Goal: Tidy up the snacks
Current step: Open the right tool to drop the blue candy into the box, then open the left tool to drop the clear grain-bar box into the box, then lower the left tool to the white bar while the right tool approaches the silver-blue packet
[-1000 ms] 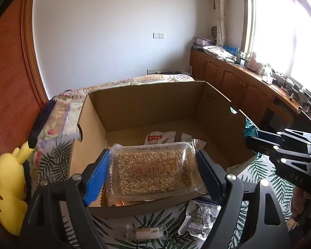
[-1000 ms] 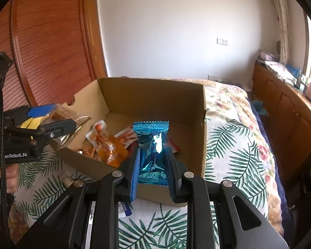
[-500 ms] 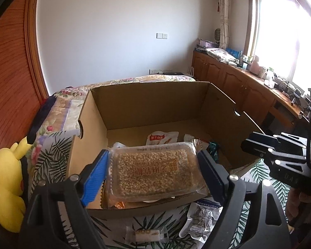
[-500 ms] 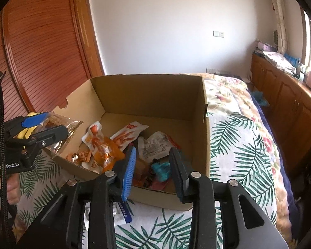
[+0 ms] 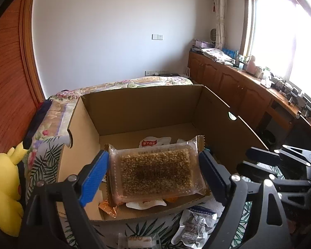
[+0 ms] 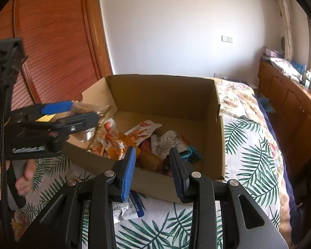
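Snacks [image 6: 155, 143] in box [image 6: 161, 91]; left view's hidden by cake [image 5: 156, 173].

You are working in a home bedroom: the cardboard box [image 5: 147, 112] sits on a bed [image 6: 248, 137] spread with a palm-leaf and floral cover, and a yellow plush toy [image 5: 4, 188] leans at its left edge. Beside you runs a louvred wooden wardrobe door [image 6: 51, 47], and along the far side a row of low wooden cabinets [image 5: 228, 83] stands under a bright curtained window [image 5: 280, 27], its top crowded with household odds and ends. A plain white wall [image 5: 114, 31] carries a light switch [image 5: 157, 36].
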The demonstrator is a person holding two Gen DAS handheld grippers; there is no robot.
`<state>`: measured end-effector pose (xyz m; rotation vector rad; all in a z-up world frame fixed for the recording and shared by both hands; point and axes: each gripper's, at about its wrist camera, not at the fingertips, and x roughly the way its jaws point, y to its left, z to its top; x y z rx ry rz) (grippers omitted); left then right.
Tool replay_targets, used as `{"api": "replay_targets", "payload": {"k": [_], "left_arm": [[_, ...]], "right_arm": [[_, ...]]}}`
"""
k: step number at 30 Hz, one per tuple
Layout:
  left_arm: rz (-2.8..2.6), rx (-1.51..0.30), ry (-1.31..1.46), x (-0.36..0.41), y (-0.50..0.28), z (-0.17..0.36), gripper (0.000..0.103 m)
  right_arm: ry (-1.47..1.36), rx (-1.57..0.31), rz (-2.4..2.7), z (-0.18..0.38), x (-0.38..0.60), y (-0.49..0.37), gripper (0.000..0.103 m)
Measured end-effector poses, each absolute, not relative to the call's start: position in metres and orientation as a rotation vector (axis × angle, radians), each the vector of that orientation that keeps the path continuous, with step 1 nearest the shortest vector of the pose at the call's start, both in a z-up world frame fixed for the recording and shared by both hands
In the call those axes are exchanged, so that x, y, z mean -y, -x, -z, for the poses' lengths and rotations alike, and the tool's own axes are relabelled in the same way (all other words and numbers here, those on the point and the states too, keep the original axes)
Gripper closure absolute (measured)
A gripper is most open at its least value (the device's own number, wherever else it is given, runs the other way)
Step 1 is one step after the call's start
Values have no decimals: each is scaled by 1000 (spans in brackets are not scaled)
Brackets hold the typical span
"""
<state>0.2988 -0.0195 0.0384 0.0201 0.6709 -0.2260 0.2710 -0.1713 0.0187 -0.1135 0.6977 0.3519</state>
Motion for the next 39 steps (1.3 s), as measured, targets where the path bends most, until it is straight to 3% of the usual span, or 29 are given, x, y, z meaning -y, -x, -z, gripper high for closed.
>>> {"api": "replay_targets", "payload": {"k": [23,37,39], "left_arm": [[294,-625,-35,21,-260,-56,12],[335,-649,-85,-7,-187,-26,12],[334,-666,-79,-12,-181,-14,12]], "right_arm": [[145,-642,-446,-29,154,-216,69],[149,-702,-483,21,145,-180,66],[155,-719,-479,28,143,-180,61]]}}
